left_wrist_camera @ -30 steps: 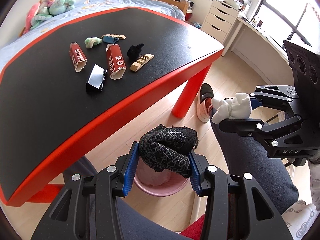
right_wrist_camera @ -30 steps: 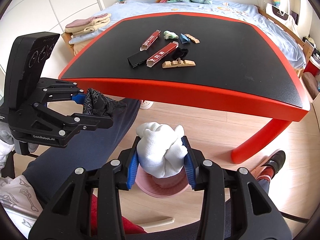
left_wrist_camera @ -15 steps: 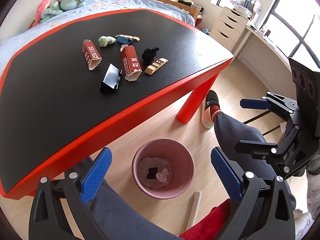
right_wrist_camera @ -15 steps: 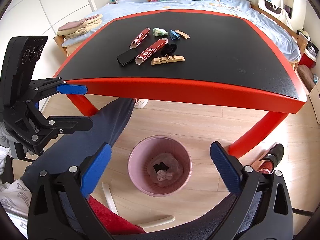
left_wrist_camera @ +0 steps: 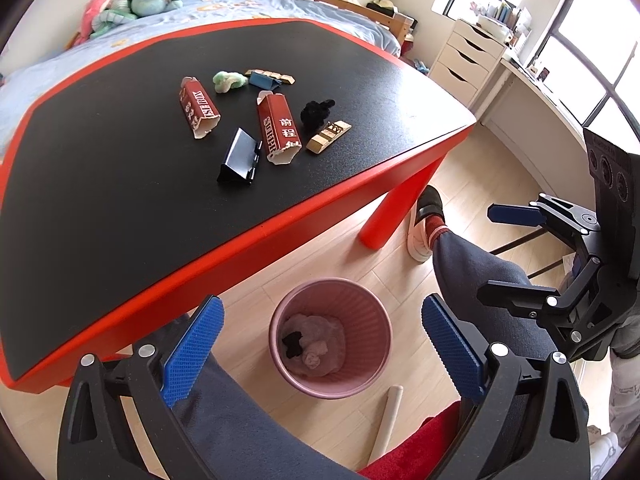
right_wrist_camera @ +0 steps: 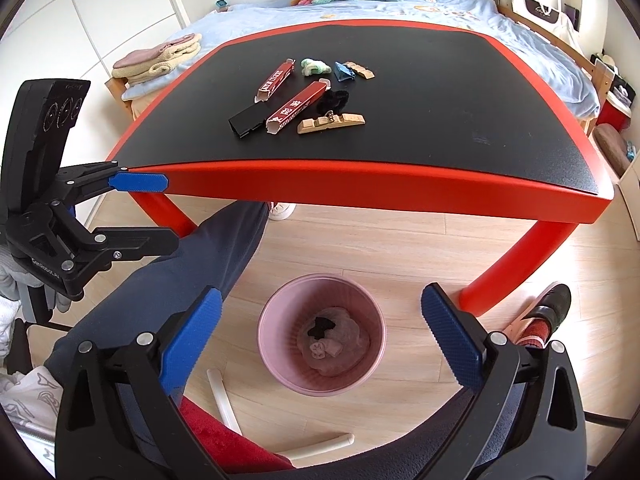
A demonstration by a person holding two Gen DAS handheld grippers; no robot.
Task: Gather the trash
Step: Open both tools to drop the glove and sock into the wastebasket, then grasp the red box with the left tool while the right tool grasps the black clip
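Both hand-held grippers, left (left_wrist_camera: 322, 354) and right (right_wrist_camera: 320, 344), I see wide open, empty, above pink trash bin (left_wrist_camera: 372, 376); red cartons (left_wrist_camera: 279, 130) on worktop (left_wrist_camera: 100, 208).

Open floor around bin (left_wrist_camera: 330, 338), table edge (left_wrist_camera: 256, 236) above.

Readable on the red carton (left_wrist_camera: 199, 108) far ahead of the left tongs (left_wrist_camera: 320, 354): "ISE BOX". On the second red carton (left_wrist_camera: 279, 128) beside it: "SURPR" plus Chinese characters "前程". On the left tongs' body, seen from the right wrist: "GenRobot.AI", faintly.
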